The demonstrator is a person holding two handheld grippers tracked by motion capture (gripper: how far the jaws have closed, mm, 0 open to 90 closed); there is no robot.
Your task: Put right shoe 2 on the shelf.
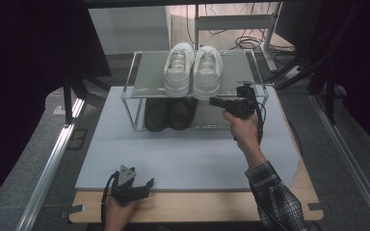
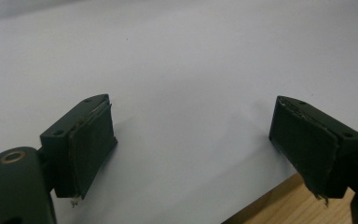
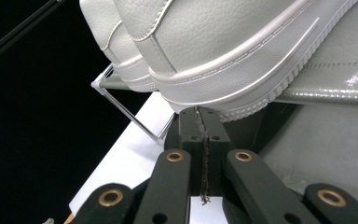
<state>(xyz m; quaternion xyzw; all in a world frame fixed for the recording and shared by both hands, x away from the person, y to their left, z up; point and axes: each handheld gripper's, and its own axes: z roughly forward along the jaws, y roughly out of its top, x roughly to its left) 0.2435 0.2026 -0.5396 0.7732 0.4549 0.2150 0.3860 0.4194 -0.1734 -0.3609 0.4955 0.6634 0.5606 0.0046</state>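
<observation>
Right gripper (image 3: 200, 116) fingers closed, empty, tips just under toe of right white shoe (image 1: 207, 72) on rack (image 1: 147, 72). Left gripper (image 2: 191, 140) fingers wide open over mat (image 2: 191, 60), empty.

A lab-like recording space: black curtains (image 1: 24, 62), aluminium frame rails (image 1: 48, 168), loose floor cables (image 1: 250, 43).

Looking down my left gripper (image 2: 191, 149), I had both black jaws spread wide apart with nothing between the pads (image 2: 91, 149). They hung just over the pale grey mat (image 2: 177, 60), which ran off well beyond them. The mat's near edge sat by the right-hand jaw, with a strip of wooden table (image 2: 279, 205) poking out beyond that edge.
</observation>
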